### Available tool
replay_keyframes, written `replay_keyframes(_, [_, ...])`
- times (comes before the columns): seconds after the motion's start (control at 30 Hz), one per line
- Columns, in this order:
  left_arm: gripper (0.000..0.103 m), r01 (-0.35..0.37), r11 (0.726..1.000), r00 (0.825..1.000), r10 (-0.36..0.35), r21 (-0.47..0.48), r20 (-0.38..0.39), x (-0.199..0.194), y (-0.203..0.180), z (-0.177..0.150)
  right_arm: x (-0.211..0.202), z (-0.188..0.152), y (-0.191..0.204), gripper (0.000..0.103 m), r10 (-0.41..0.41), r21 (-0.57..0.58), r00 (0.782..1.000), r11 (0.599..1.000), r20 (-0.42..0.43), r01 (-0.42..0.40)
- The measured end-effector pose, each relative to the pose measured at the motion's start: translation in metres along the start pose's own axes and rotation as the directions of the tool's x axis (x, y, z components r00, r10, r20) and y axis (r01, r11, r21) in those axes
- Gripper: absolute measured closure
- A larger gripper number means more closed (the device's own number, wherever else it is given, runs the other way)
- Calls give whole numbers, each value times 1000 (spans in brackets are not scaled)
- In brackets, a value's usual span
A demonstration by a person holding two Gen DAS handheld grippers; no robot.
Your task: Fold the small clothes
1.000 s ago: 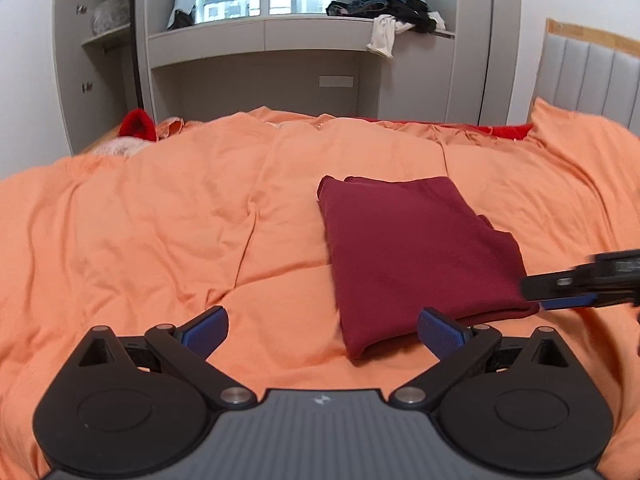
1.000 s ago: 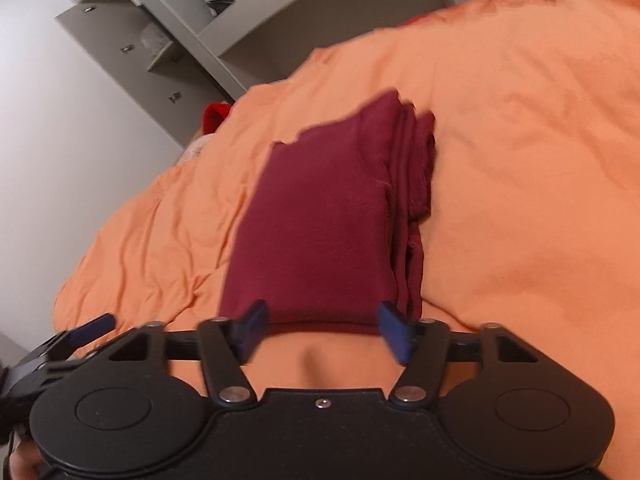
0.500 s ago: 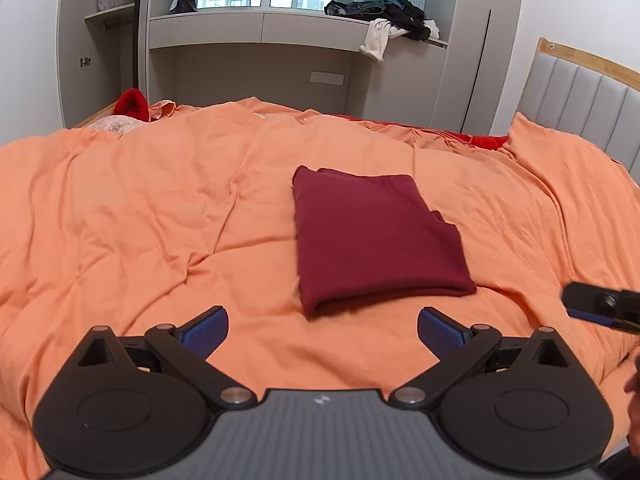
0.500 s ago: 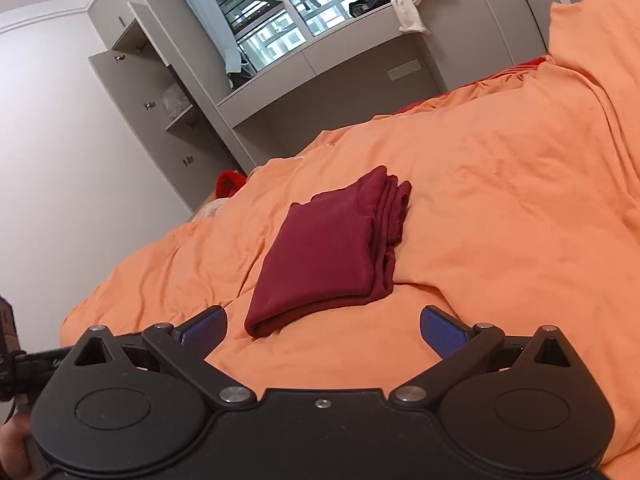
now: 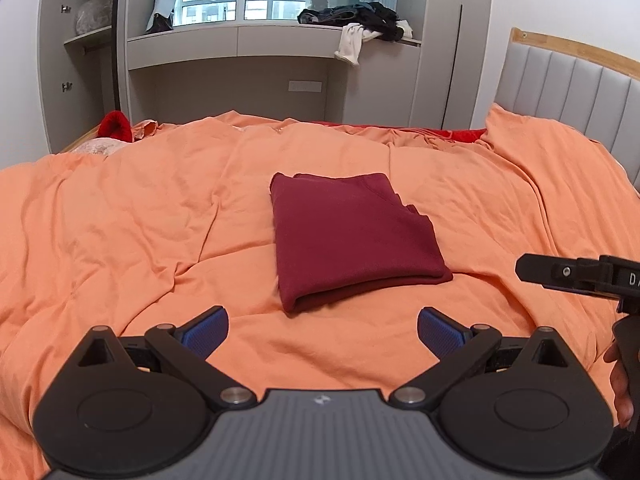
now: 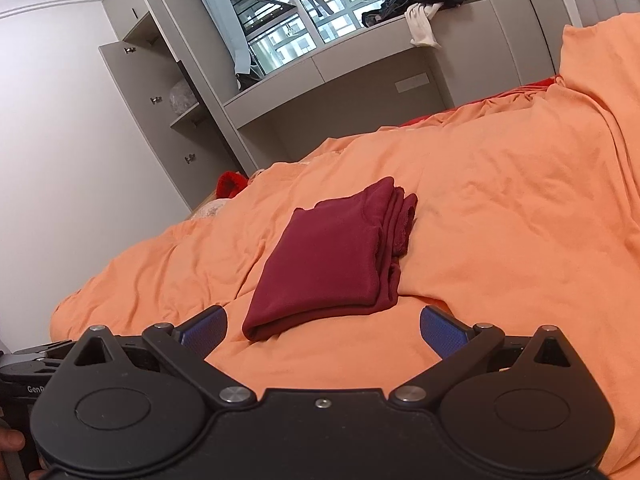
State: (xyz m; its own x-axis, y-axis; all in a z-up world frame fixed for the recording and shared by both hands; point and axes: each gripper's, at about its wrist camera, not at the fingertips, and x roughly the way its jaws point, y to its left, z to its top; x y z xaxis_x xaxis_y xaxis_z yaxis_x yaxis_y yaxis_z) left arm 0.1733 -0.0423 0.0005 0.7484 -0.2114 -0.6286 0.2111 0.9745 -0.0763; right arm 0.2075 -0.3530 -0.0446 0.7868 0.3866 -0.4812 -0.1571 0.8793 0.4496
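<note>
Orange duvet [image 5: 120,220] carries the folded maroon garment [image 5: 352,236], flat and finished-looking, so I hold left gripper [image 5: 322,326] and right gripper [image 6: 322,326] spread, empty, clear.

Legible text is limited to two cut-off fragments. On the right gripper [image 5: 576,276] body, at the right frame edge of the left wrist view, one white letter "D" is readable. On the left gripper [image 6: 28,380] body, at the left edge of the right wrist view, white "GenR" is readable.
</note>
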Motion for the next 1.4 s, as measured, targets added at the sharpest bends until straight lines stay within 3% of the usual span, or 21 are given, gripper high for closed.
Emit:
replay_keyframes(0.37, [1, -5, 1000, 1000, 5, 11, 3, 1, 0, -1, -1, 1, -3, 0, 40, 32, 999, 999, 16, -40])
replay_keyframes(1.13, [1, -27, 999, 999, 28, 18, -32, 14, 1, -3, -1, 0, -1, 0, 14, 24, 1000, 1000, 21, -14])
replay_keyframes(1.4, [1, 23, 999, 999, -24, -28, -36, 22, 16, 6, -2, 1, -1, 0, 18, 25, 999, 999, 29, -19])
